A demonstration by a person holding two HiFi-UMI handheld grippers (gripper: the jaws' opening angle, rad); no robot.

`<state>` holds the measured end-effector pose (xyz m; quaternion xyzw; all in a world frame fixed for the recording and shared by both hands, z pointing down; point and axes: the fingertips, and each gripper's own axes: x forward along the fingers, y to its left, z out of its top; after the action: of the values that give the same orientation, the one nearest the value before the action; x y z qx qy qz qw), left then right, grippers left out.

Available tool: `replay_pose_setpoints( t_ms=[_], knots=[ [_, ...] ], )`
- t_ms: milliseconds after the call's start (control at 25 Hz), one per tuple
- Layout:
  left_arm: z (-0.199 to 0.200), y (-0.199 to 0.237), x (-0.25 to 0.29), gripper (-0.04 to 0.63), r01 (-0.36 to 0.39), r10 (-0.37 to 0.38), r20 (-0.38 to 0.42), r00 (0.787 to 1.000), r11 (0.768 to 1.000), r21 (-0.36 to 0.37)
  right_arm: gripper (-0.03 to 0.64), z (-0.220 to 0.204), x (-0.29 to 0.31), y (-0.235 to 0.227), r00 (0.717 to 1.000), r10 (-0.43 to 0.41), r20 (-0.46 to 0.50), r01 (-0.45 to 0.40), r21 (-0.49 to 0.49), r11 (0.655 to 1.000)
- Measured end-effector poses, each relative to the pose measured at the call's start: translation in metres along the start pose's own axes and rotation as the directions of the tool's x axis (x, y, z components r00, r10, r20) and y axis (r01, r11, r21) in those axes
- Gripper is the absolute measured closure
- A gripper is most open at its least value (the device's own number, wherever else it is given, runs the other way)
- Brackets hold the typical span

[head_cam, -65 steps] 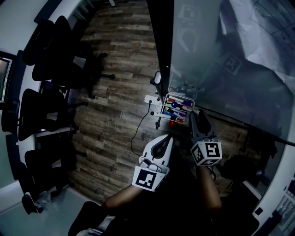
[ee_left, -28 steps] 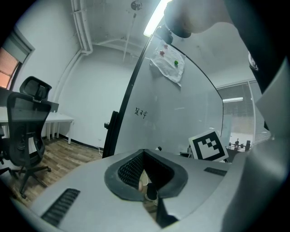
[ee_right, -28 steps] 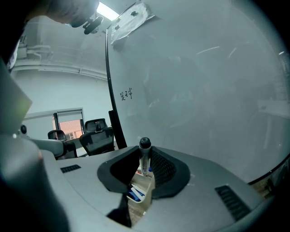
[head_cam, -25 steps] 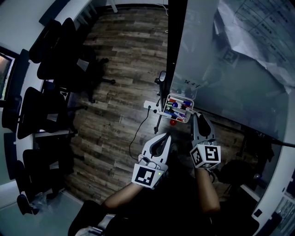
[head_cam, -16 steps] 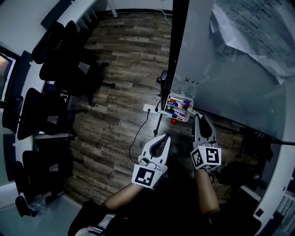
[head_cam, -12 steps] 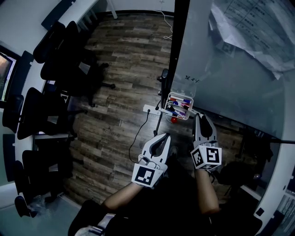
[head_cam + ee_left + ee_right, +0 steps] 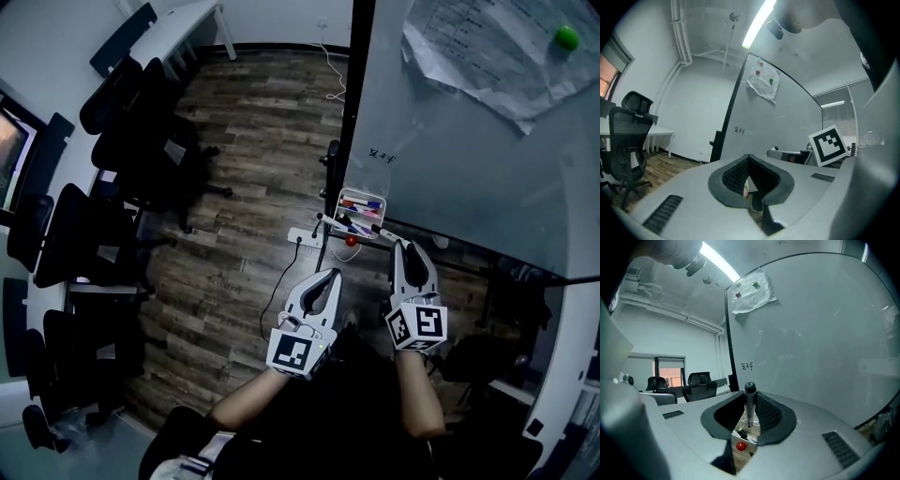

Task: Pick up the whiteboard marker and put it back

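Note:
My right gripper (image 7: 749, 398) is shut on a black-capped whiteboard marker (image 7: 749, 406), which stands upright between the jaw tips. In the head view the right gripper (image 7: 402, 246) points at the whiteboard (image 7: 469, 159), just below and to the right of a white marker tray (image 7: 349, 196) that holds several red and blue markers. That tray's edge (image 7: 739, 433) shows through the jaw gap, with a red ball (image 7: 740, 445) under it. To its left, my left gripper (image 7: 331, 276) hangs with its tips together and nothing held; in its own view the left gripper (image 7: 749, 159) faces the board's dark frame.
Papers (image 7: 487, 47) and a green magnet (image 7: 565, 37) hang high on the whiteboard. Several black office chairs (image 7: 94, 216) line the left wall by a white desk (image 7: 178, 19). A power strip (image 7: 305, 232) and cable lie on the wooden floor by the board's stand.
Both grippers have risen a little, side by side, towards the board. The head view now takes in more of the board, with the papers and magnet. The right gripper's hold on the marker is unchanged.

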<state>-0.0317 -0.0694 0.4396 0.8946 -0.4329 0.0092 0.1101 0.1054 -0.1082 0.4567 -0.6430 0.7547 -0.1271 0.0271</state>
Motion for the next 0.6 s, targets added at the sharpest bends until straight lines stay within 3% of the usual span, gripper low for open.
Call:
replay_pose_setpoints(
  t_ms=[320,600],
  knots=[
    [0.01,-0.022,-0.017,0.586,0.048,-0.049,0.036,0.998,0.999,0.023,0.535,0.013,-0.043,0.015,0.999,0.0,0.041,0.0,-0.008,1.0],
    [0.016,-0.021,-0.028,0.586,0.035,-0.037,0.056,0.998,0.999,0.03,0.535,0.014,-0.073,0.032,0.999,0.018,0.051,-0.017,-0.025,1.0]
  ],
)
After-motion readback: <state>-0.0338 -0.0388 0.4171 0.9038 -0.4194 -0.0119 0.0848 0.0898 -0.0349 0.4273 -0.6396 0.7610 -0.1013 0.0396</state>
